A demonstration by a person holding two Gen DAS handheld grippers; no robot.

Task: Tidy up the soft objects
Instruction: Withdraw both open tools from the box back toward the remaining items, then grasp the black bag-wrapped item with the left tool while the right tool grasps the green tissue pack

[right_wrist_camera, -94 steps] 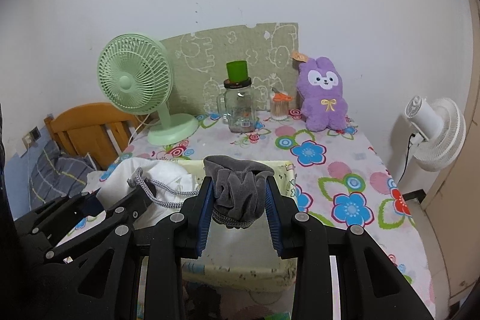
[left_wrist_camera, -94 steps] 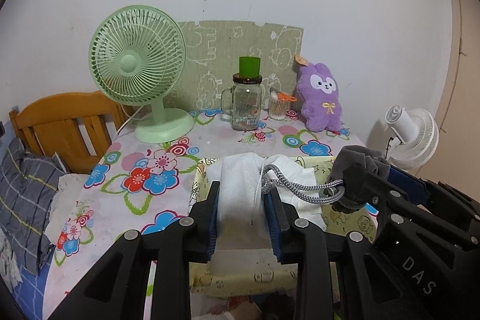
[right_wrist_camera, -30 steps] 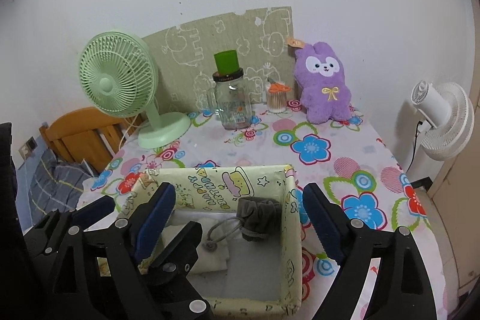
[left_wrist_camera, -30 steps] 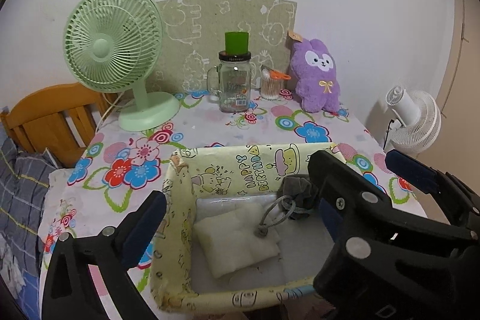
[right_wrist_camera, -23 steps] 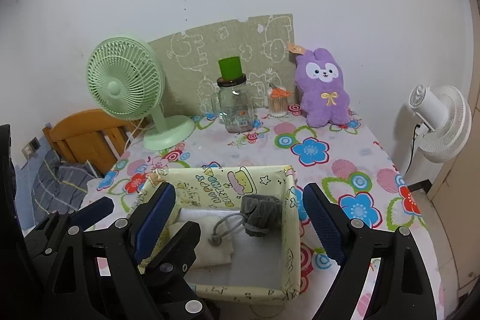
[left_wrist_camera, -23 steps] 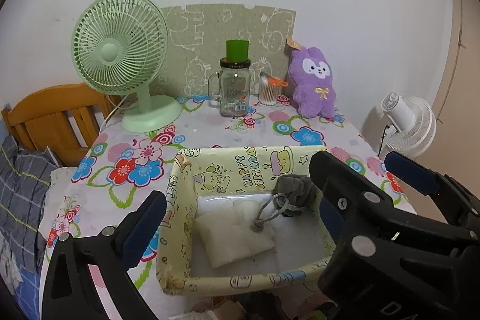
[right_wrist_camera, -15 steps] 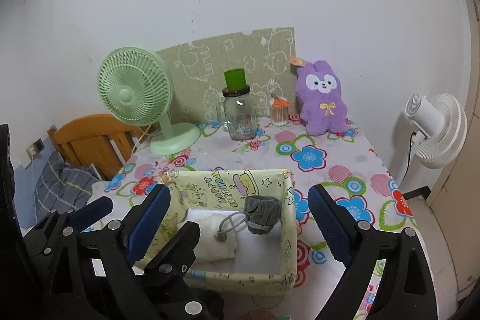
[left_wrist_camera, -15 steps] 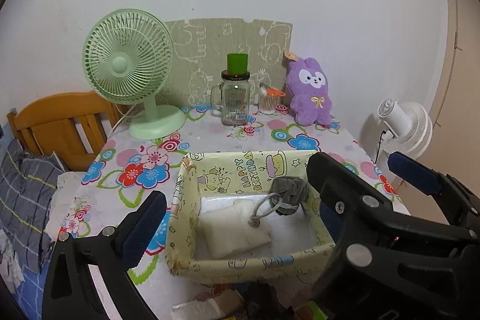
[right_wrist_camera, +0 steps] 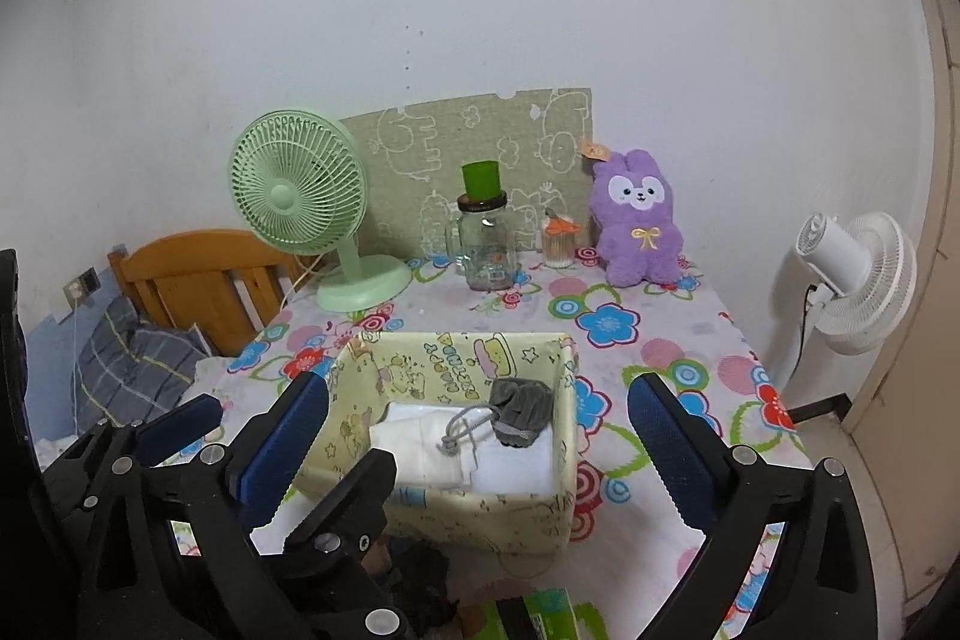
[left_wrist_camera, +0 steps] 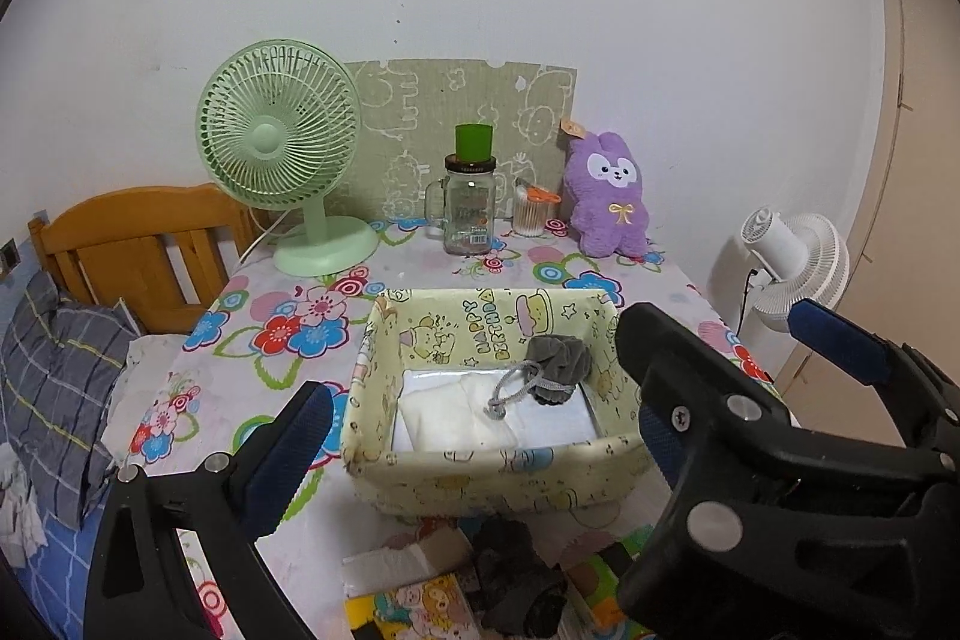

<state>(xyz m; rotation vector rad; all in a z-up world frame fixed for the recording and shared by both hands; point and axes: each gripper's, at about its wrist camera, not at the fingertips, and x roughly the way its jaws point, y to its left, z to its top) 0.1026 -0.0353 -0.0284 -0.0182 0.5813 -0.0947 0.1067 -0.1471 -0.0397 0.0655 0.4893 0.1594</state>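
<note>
Pale yellow fabric printed with cartoon figures makes up the storage box, and it sits on your floral tablecloth near the front edge, with both soft items inside it: the white folded cloth lies flat on the floor of the box, and the grey drawstring pouch rests against the back right corner, its cord trailing over the cloth. Your left gripper hangs spread wide and empty in front of the box, and your right gripper is likewise released, holding nothing, its blue pads either side of the box in view. Only the left wrist camera shows you the clutter at the near table edge, a dark crumpled item and a printed carton; what the dark item is, you probably cannot tell from here. The right wrist camera gives you the open tablecloth to the right of the box and the table's right edge, beyond which the white floor fan stands. Behind the box, well apart, are the green desk fan, glass jar and purple plush rabbit along the wall. Your right gripper's body blocks the box's right wall in the left view.
</note>
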